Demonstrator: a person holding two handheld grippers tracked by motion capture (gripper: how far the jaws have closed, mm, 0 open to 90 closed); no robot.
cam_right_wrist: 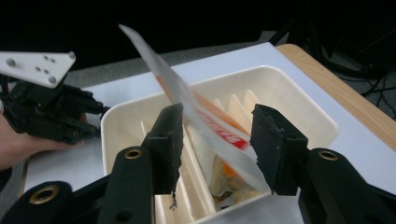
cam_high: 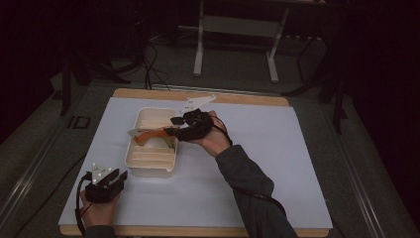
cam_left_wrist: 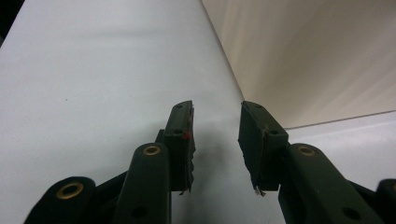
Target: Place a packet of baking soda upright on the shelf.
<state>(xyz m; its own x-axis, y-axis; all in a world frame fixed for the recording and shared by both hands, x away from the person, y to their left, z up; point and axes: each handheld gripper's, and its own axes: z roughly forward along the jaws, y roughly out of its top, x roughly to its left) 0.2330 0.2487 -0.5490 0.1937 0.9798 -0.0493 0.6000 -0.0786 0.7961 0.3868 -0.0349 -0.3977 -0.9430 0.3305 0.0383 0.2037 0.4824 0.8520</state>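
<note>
there, packet (cam_right_wrist: 205, 116) between parted right gripper (cam_right_wrist: 215, 140) jaws

The bench (cam_high: 277, 163) wore a white sheet over nearly its whole top (bare wood showed along the far and near edges). A cream tray (cam_high: 148, 171) with ribbed dividers sat directly on the sheet, left of the middle.

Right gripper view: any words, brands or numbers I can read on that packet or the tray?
Packet between the open jaws of the right hand-held gripper: white lettering on a red-orange band, too blurred and tilted to read.
Cream divided tray: no print visible.
Grey plate on the left hand-held gripper: screw holes, no text.
</note>
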